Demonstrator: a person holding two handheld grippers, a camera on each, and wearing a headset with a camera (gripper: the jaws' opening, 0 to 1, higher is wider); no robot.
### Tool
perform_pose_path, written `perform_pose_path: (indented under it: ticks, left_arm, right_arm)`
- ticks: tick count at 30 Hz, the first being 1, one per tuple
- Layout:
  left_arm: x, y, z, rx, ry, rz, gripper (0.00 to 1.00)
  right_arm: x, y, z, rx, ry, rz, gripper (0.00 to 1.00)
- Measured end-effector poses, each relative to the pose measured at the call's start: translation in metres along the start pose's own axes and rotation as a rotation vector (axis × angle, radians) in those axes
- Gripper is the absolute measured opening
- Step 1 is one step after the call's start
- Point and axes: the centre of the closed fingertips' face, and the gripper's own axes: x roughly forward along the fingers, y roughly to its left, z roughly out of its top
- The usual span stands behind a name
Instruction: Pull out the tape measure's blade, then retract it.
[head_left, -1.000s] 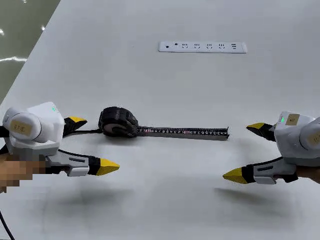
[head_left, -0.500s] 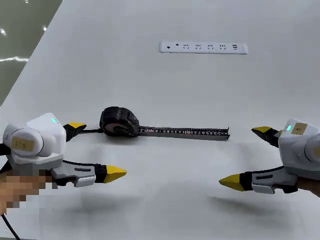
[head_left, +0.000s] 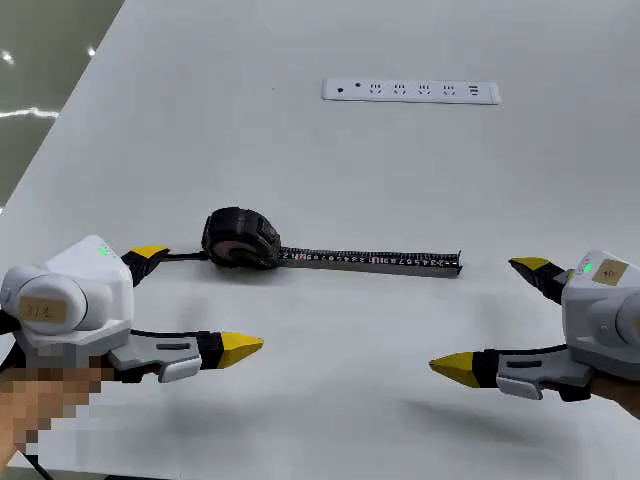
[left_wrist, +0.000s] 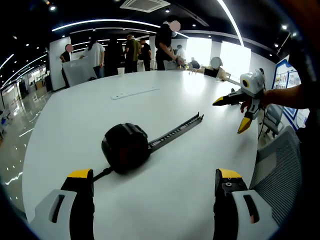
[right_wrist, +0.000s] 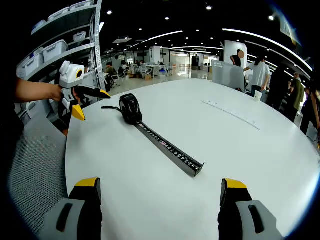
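Since the dark graduated steel blade (head_left: 370, 261) lies drawn out flat on the white counter (head_left: 330, 170), running right from the black round tape measure case (head_left: 238, 238), the pull-out is judged done and retraction pending. The left gripper (head_left: 197, 298) is held near the case and the right gripper (head_left: 485, 316) near the blade's tip, both pairs of yellow-tipped fingers (head_left: 240, 345) spread wide and empty, presumably so either end can be taken. Standing people (left_wrist: 132, 50) beyond the counter are shown by the left gripper view, while the blade's end hook (right_wrist: 197, 167) and grey storage shelving (right_wrist: 65, 30) are shown by the right gripper view.
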Motion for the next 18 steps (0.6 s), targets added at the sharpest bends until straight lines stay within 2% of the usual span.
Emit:
perform_pose_path:
  ticks: [6,11,18]
  left_arm:
    - [-0.003,-0.009,0.002,-0.013,-0.032,0.019,0.99]
    - [-0.005,-0.012,0.004,-0.043,-0.062,0.035,0.99]
    - [-0.004,-0.018,0.012,-0.068,-0.079,0.072,0.99]
  right_arm:
    - [-0.002,0.0,0.004,0.039,-0.04,-0.042,0.99]
    - [-0.004,0.003,0.006,0.064,-0.063,-0.061,0.99]
    - [-0.004,0.008,0.009,0.092,-0.069,-0.088,0.99]
